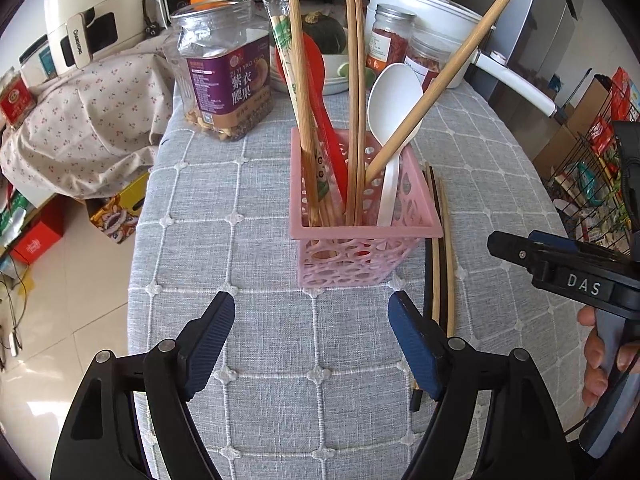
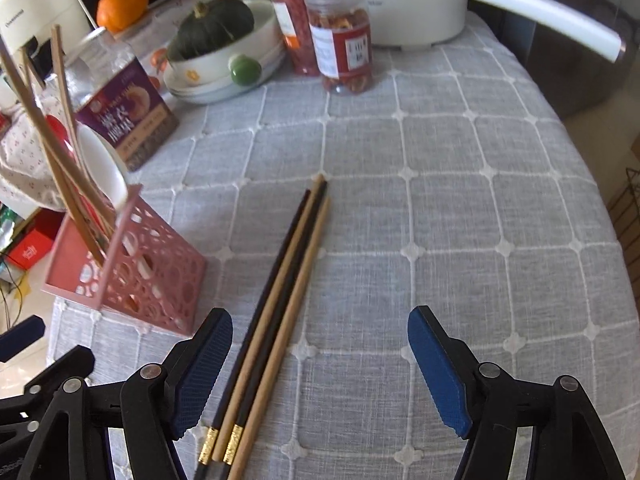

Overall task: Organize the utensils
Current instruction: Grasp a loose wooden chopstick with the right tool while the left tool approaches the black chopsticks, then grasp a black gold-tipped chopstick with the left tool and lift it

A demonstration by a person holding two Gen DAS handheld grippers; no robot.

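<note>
Both tongs pitched steeply down at the counter, jaws wide, nothing gripped. Left tongs just short of the basket; right tongs straddle four loose chopsticks by the left pad. Bare cloth right of them, counter edge beyond.

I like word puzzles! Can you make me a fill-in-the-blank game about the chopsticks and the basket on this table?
1. The basket holding the utensils is coloured ____.
2. The spoon standing in the basket beside the red one is ____.
3. The loose chopsticks on the grey tablecloth number ____.
4. The right hand-held gripper above them has its jaws ____.

Missing words: pink; white; four; open
</note>
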